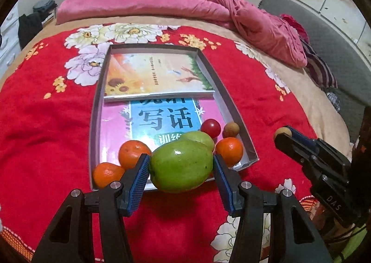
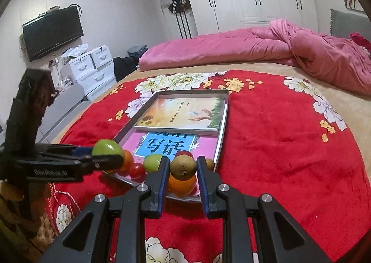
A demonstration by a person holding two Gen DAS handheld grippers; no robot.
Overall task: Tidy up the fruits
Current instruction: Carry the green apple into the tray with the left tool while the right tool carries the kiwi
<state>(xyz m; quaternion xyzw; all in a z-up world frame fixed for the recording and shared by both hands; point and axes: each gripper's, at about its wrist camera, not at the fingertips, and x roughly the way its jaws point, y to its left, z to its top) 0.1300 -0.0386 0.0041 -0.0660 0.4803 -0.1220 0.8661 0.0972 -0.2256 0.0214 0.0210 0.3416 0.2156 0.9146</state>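
Note:
My left gripper [image 1: 180,165] is shut on a large green fruit [image 1: 180,165], held just above the near edge of the shallow box [image 1: 231,102]. It also shows in the right wrist view [image 2: 107,148]. My right gripper [image 2: 182,169] is shut on a small brown round fruit [image 2: 183,167]; from the left wrist view it shows at the right [image 1: 283,134]. In the box's near end lie oranges [image 1: 133,154] [image 1: 107,173] [image 1: 229,150], a second green fruit [image 1: 200,137], a red cherry tomato [image 1: 210,127] and a brown fruit [image 1: 230,130].
The box holds two books [image 1: 157,75] [image 1: 162,119] and lies on a red flowered blanket [image 1: 46,123] on a bed. A pink quilt [image 1: 208,5] is heaped at the far side. A grey headboard [image 1: 336,37] is at the right.

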